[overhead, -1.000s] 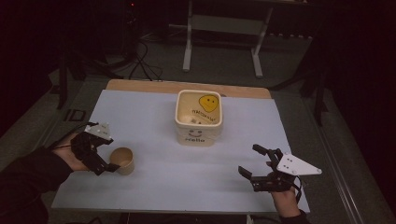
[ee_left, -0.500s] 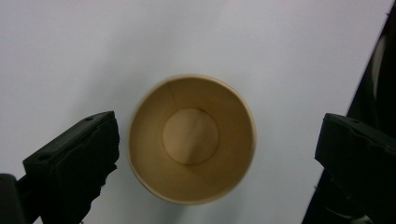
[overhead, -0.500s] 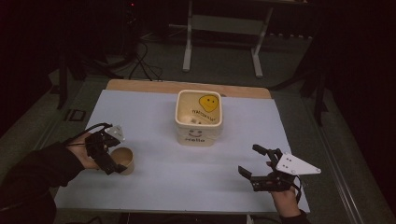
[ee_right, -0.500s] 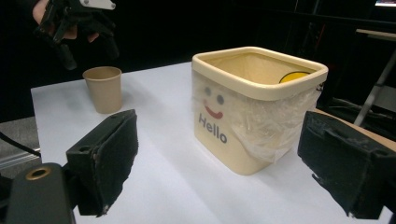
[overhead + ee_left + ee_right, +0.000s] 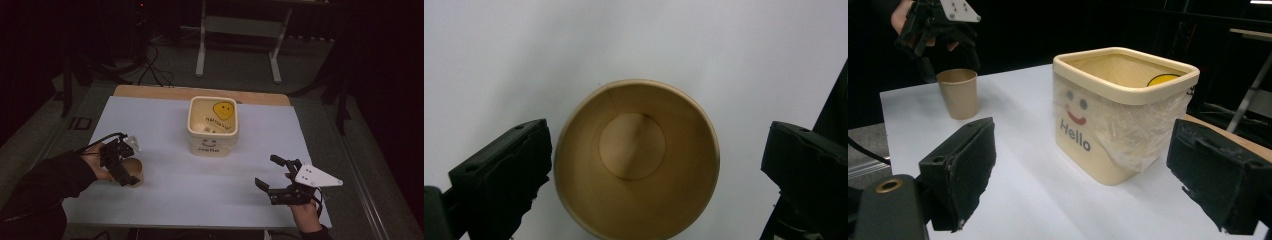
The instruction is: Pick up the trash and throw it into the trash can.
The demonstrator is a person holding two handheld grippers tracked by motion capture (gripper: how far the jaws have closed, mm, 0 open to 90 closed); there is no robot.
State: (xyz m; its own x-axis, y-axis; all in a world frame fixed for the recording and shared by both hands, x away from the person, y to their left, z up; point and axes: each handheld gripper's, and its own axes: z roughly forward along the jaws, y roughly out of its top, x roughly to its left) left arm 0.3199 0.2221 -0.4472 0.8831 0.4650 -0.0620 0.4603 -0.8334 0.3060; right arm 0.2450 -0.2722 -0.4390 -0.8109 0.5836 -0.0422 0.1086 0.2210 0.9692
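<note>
Brown paper forms the small round cup (image 5: 134, 172) that is stood upright and empty on the pale white table top (image 5: 165, 125), near the table's front left corner. The left gripper (image 5: 123, 171) is held directly above the cup, pointing down at it. In the left gripper view the cup's open mouth (image 5: 636, 159) is seen from straight overhead, framed between the two black jaws, which are spread wide; the jaw at the left of that view is just beside the rim, while the other is kept clear of it, so nothing is grasped. The right gripper (image 5: 274, 176) is held low over the front right part of the table, well apart from the cup, with its jaws likewise spread and nothing between them. A cream-coloured square plastic bin (image 5: 212, 125), printed with a smiling face and the word "Hello" and lined with clear plastic film, is placed near the middle of the table, between the two grippers and farther back. In the right gripper view the bin (image 5: 1123, 115) is seen ahead, with the cup (image 5: 958, 92) and the left gripper (image 5: 935, 30) above it beyond.
</note>
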